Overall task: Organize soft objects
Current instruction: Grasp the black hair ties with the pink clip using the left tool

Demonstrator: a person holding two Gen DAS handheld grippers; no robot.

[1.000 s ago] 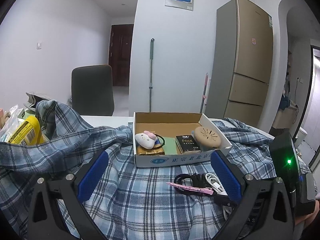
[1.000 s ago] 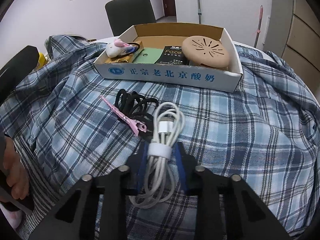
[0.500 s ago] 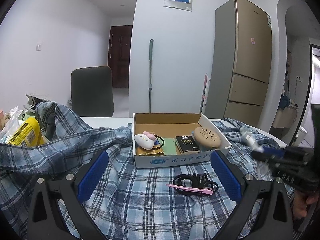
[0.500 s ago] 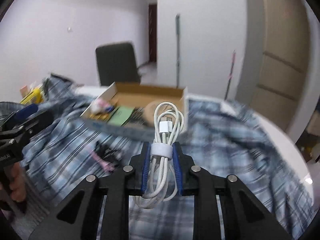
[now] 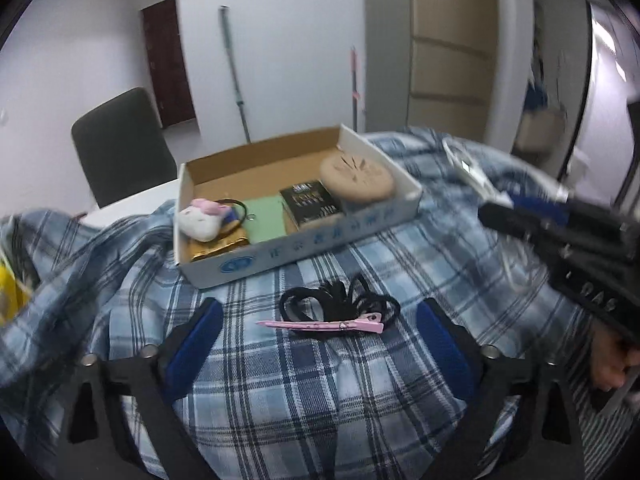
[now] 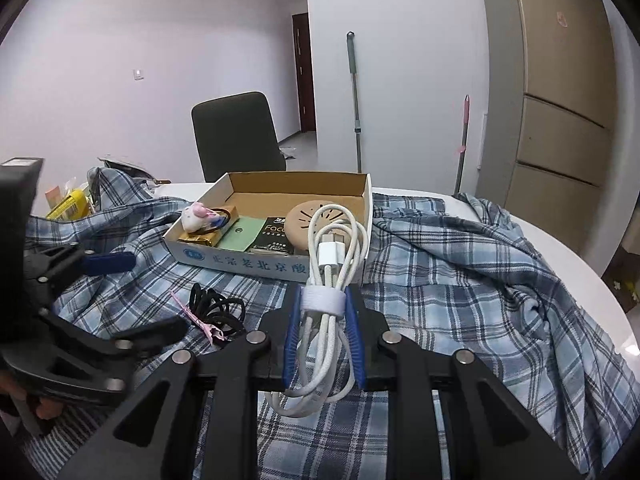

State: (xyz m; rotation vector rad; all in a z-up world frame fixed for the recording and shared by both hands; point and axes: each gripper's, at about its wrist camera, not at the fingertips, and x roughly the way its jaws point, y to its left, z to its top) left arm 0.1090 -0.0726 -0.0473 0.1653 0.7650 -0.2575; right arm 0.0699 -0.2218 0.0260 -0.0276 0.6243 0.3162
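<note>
Right gripper [image 6: 323, 312] clamped on coiled white USB cable [image 6: 330, 258], held above plaid shirt [image 6: 460, 264] near cardboard box [image 6: 248, 258]. Left gripper [image 5: 316, 334] jaws wide apart over black hair ties [image 5: 340, 300], pink hair clip [image 5: 320, 325] on shirt.

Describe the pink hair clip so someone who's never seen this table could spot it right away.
Find the open cardboard box on the plaid shirt covering the table. In front of it lies a tangle of black hair ties. The pink hair clip rests flat against that tangle's near edge: a thin, straight, pale-pink bar, the only pink thing outside the box.
</note>
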